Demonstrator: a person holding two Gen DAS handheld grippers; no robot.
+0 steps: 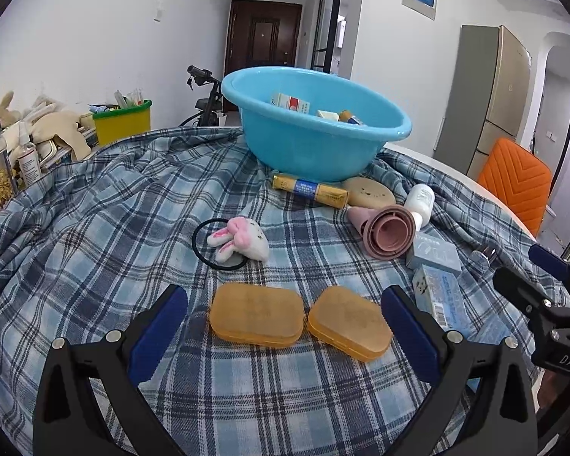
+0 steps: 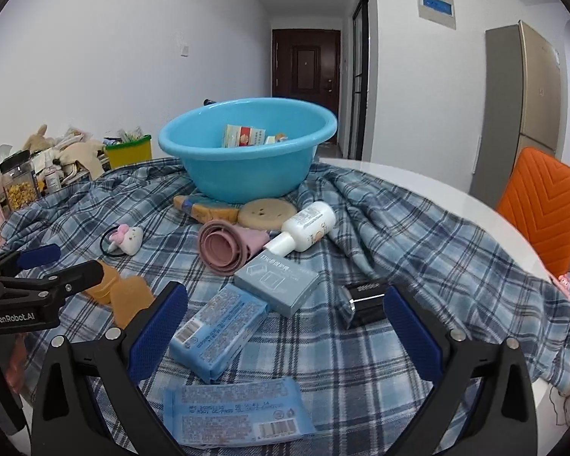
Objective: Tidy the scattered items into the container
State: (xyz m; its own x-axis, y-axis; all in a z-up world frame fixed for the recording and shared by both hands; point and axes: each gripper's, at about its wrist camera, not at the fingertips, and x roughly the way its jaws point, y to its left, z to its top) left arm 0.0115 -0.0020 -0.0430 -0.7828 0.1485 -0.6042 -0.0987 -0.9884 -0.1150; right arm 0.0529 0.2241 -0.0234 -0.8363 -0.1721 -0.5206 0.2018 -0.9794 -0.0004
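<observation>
Blue basin point(image 1: 315, 140) holds small boxes; in front of it, two orange cases point(image 1: 256, 317) lie between the left gripper's point(image 1: 285, 334) wide jaws; the right gripper point(image 2: 285, 334) gapes empty too.

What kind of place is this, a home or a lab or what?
Most likely a home, an apartment dining area. A tall fridge stands by the wall, a dark entry door closes a hallway, and an orange chair sits beside the table covered by a plaid cloth, where household items lie around a blue basin.

Home: fridge point(image 2: 528, 98), hallway door point(image 2: 306, 68)
</observation>
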